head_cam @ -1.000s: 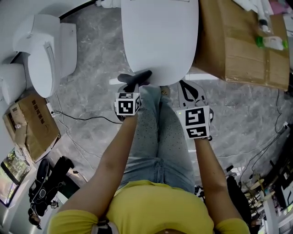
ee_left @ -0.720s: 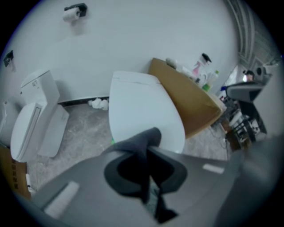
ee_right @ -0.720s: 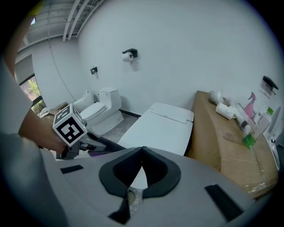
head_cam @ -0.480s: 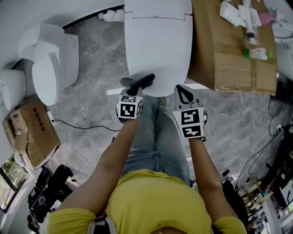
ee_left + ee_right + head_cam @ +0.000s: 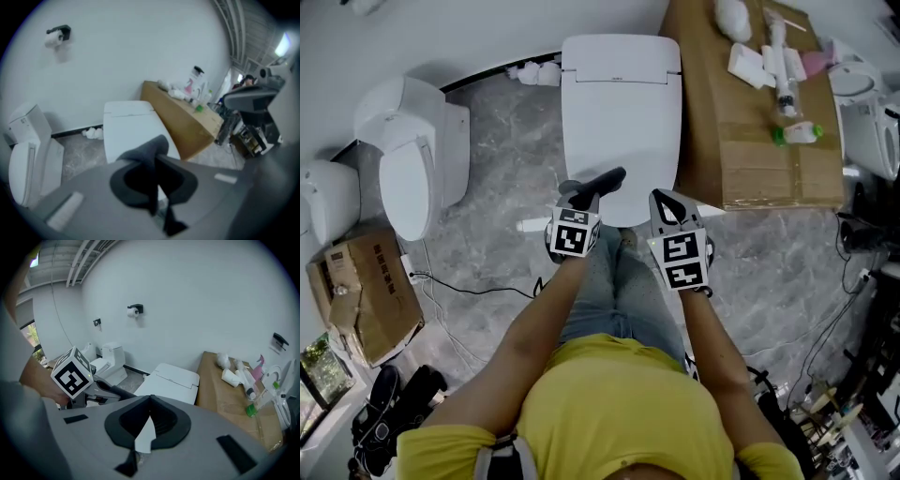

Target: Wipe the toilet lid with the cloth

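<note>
The left gripper pinched the dark cloth by the near edge of the closed white toilet lid, which lay at the person's twelve o'clock, while at the left gripper's three o'clock the right gripper held its jaws pressed together on nothing.

The front edge of the toilet lid is hidden behind the left hand-held gripper and the dark cloth pinched in it. The cloth's lower part disappears between the jaws. On the cardboard box the bottles and white packets are too small to identify. A white fixture is cut off by the right edge, and another white fixture by the left edge.
</note>
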`<state>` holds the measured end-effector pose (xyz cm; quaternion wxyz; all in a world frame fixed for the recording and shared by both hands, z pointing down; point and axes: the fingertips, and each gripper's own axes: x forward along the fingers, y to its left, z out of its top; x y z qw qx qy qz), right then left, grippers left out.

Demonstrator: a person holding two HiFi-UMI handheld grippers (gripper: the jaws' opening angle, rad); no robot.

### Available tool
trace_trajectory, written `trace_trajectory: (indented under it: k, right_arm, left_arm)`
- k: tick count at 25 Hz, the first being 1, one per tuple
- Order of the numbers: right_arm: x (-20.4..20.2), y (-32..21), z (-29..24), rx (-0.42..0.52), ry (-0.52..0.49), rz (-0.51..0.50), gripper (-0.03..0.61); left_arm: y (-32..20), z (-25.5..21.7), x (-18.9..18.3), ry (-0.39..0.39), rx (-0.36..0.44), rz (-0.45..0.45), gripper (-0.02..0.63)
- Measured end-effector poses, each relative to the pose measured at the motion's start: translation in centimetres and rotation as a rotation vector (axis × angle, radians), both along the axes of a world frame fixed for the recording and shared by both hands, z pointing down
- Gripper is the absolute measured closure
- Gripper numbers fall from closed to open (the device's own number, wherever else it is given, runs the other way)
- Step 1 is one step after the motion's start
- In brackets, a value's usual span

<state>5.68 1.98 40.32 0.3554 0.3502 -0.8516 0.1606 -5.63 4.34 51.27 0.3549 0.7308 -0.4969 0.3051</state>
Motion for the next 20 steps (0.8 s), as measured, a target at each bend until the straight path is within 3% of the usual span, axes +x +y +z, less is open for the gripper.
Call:
trace_trajectory:
  k: [9, 20]
  right_arm:
    - [-0.9, -1.4, -4.4, 0.083, -0.021, -0.039, 0.561]
    - [-1.4, -4.8, -13.3, 0.257, -0.111, -0.039, 0.561]
  left_arm:
    - [-2.7, -6.5, -0.3, 0.031, 0.125, -0.030, 0.597]
    - [-7.4, -18.6, 0.1, 0.043, 0.410, -0.049, 0.597]
